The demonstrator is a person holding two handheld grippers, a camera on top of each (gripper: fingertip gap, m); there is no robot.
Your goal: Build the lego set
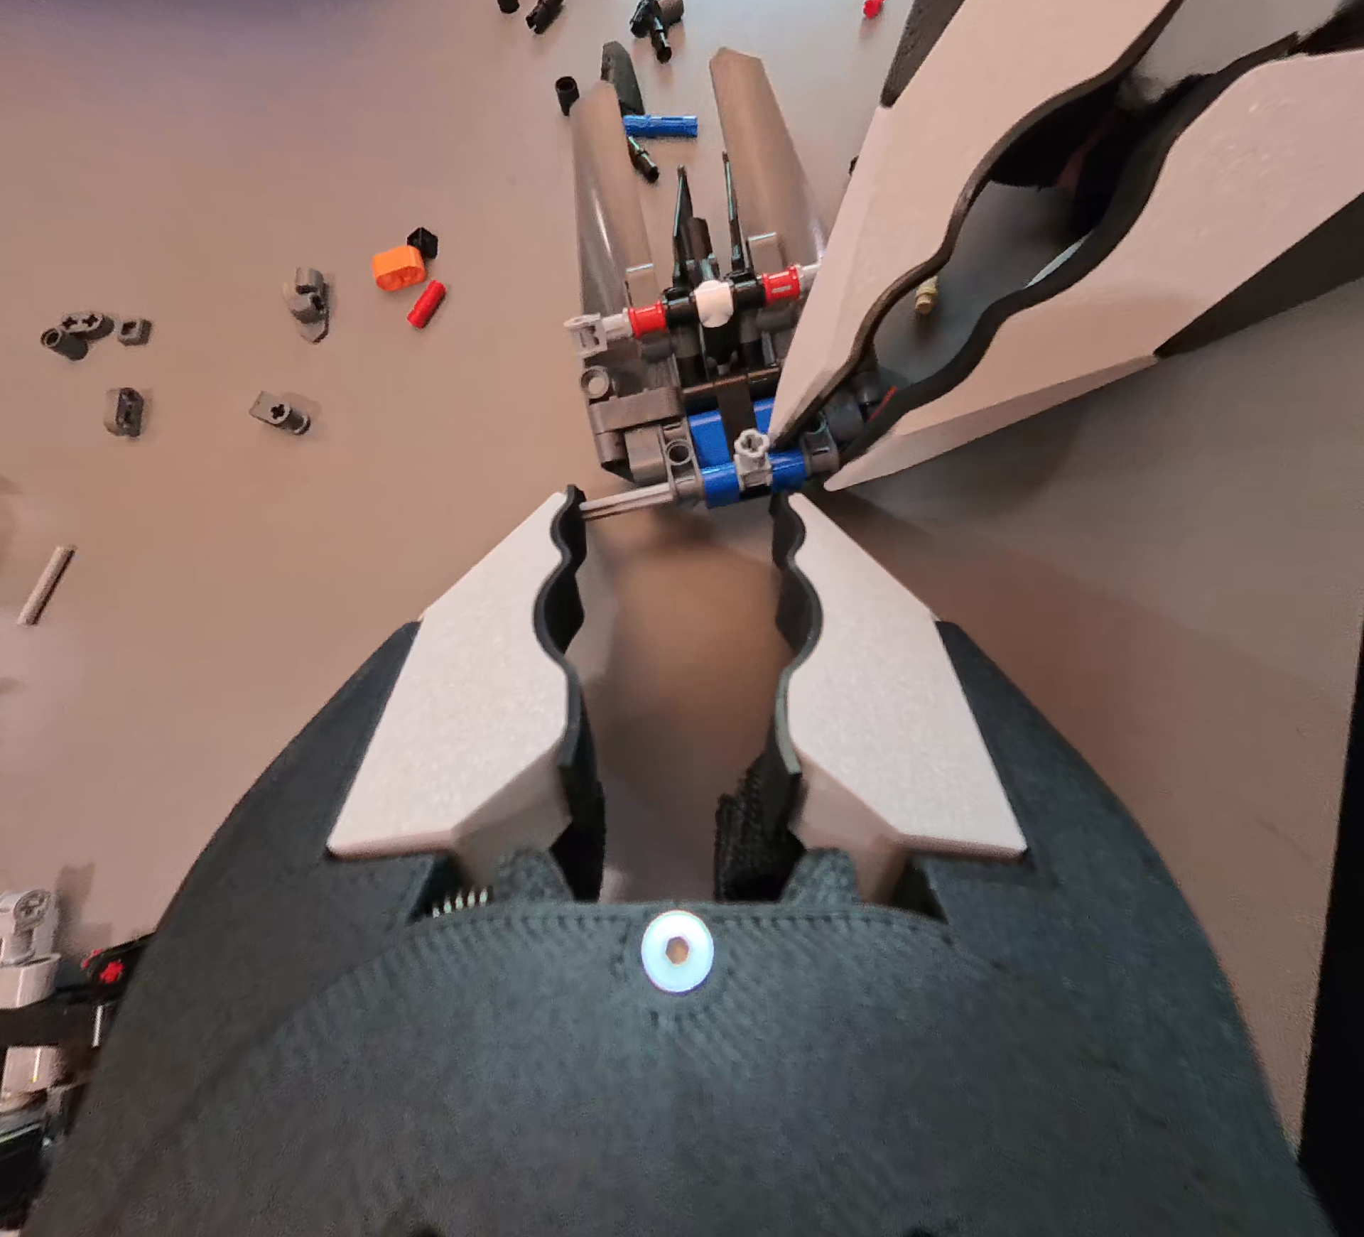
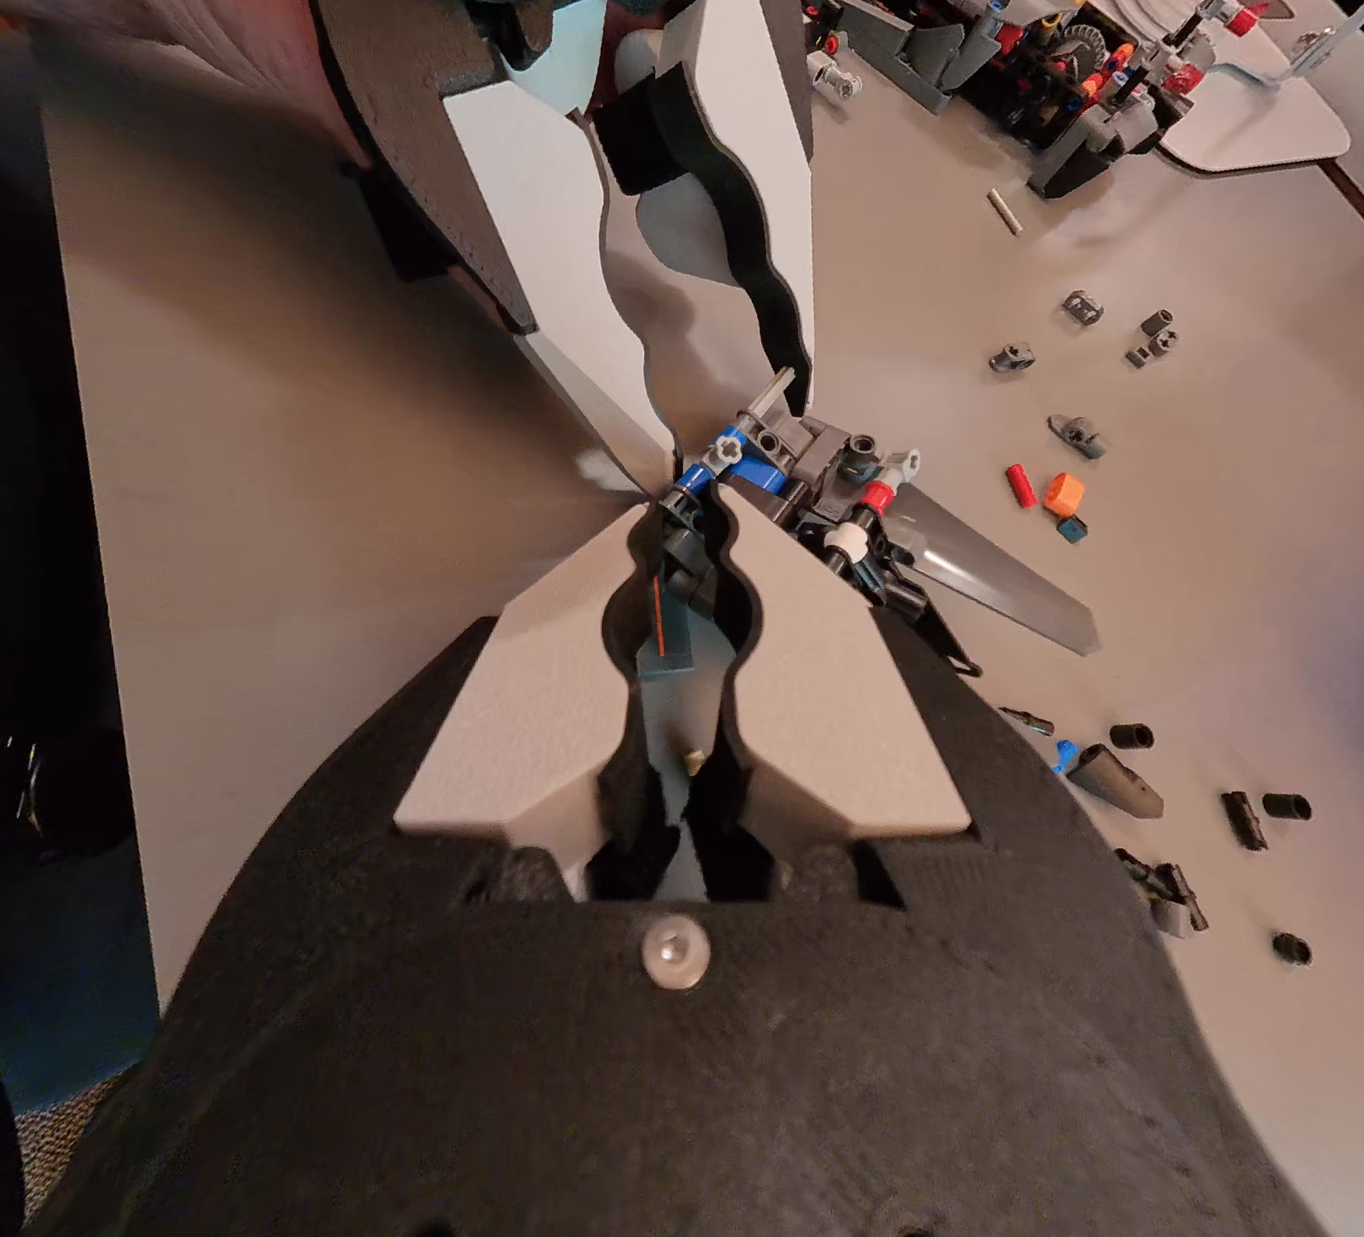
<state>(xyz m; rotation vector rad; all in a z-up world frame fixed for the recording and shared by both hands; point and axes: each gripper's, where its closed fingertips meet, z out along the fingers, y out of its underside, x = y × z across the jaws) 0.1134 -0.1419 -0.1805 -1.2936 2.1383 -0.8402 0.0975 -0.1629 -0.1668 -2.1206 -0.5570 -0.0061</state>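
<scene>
Lego sub-assembly, a grey, black and blue plastic build w/ 2 long grey blade panels, lies on the beige bench between both sets of fingers. Right gripper is nearly closed, pinching its blue end, prob. to brace it. Left gripper is wide open, 1 fingertip at the protruding grey axle, likely seating it.

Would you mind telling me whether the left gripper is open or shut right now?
Open. The left gripper shows a wide gap between its fingers, with only the tip of one touching the grey axle protruding from the lego model.
</scene>
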